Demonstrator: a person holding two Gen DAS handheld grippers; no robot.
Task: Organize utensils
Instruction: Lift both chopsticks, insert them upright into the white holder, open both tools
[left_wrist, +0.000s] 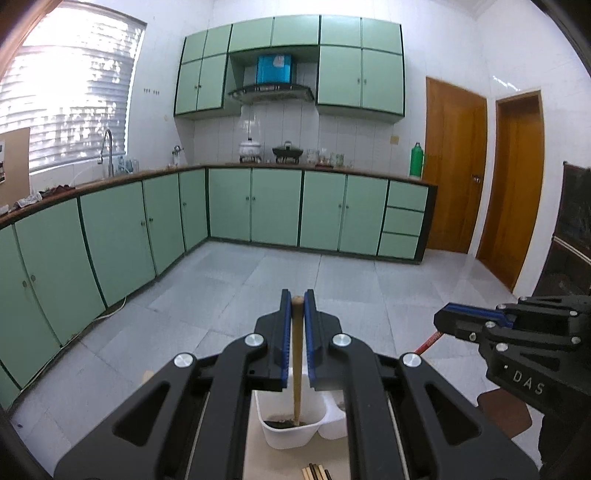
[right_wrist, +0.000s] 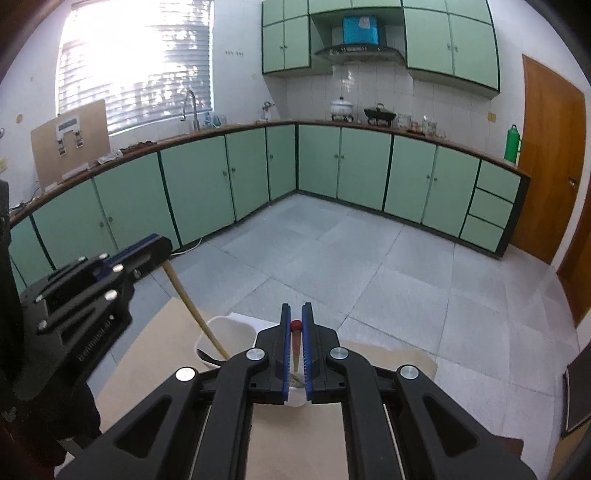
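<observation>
My left gripper (left_wrist: 297, 300) is shut on the wooden handle (left_wrist: 296, 354) of a dark-headed utensil whose head sits inside a white plastic bin (left_wrist: 291, 428) on a beige table. My right gripper (right_wrist: 295, 314) is shut on a red-tipped wooden utensil (right_wrist: 296, 345) held over the adjoining white compartment (right_wrist: 297, 398). The left gripper (right_wrist: 147, 247) and its long handle (right_wrist: 192, 306) show at left in the right wrist view, over the bin (right_wrist: 236, 328). The right gripper (left_wrist: 443, 321) shows at right in the left wrist view, with a red handle (left_wrist: 426, 343) below it.
Several chopsticks (left_wrist: 316, 472) lie on the table's near edge. A brown chair seat (left_wrist: 506, 410) stands at right. Beyond the table (right_wrist: 155, 354) is grey tiled floor, green cabinets (left_wrist: 273, 210) and wooden doors (left_wrist: 517, 184).
</observation>
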